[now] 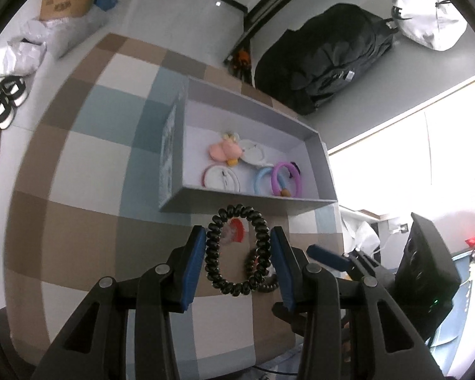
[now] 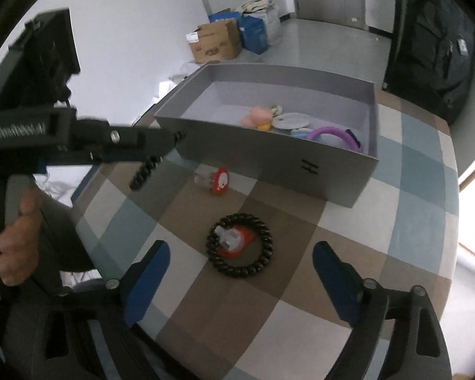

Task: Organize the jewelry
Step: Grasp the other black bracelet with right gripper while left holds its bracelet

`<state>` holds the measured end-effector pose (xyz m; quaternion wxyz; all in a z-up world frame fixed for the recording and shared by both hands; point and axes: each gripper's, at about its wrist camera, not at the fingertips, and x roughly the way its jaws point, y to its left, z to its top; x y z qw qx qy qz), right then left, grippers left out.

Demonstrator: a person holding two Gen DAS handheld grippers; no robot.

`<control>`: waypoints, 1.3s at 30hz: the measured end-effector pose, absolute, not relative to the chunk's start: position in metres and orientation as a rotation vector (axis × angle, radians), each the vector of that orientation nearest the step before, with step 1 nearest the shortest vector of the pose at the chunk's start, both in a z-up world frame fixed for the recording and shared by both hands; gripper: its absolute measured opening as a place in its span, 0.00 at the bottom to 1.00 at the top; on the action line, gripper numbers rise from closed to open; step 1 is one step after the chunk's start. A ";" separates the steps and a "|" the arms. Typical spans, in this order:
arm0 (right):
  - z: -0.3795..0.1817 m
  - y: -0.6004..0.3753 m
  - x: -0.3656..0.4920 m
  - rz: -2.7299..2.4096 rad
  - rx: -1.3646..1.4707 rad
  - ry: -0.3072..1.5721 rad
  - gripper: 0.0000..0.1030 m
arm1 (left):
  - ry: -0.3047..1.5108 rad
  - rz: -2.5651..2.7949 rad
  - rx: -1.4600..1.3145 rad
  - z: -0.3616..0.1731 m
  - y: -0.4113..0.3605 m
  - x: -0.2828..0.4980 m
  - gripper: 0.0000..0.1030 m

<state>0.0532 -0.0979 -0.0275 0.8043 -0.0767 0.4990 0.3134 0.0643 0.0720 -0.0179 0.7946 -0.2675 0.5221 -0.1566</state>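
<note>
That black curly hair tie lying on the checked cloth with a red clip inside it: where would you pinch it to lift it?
Come from above with the right gripper and pinch across one side of the black spiral hair tie, on the coil itself. It lies flat, and the red clip fills its middle, so closing across the whole ring would likely catch the clip too.

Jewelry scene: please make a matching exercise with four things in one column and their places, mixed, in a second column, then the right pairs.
Things:
1. pink plush piece
2. black coil hair tie
3. second black coil tie
4. red clip

Places:
A. on the tablecloth, ringed around a red piece
B. inside the grey box
C. between the left gripper pads
D. alone on the tablecloth, close to the box wall

Pairs: 1-B, 2-C, 3-A, 4-D
</note>
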 end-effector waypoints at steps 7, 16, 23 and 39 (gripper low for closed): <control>-0.037 -0.076 0.048 0.658 -0.291 1.056 0.78 | 1.102 -0.332 -0.587 -0.013 0.080 0.063 0.35; -0.042 -0.063 0.046 0.638 -0.381 1.043 0.48 | 1.101 -0.327 -0.570 -0.012 0.081 0.062 0.35; -0.023 -0.081 0.051 0.676 -0.261 1.005 0.46 | 1.094 -0.333 -0.573 -0.010 0.080 0.062 0.35; 0.032 -0.104 0.052 0.739 -0.049 0.868 0.46 | 1.025 -0.359 -0.583 0.004 0.077 0.061 0.35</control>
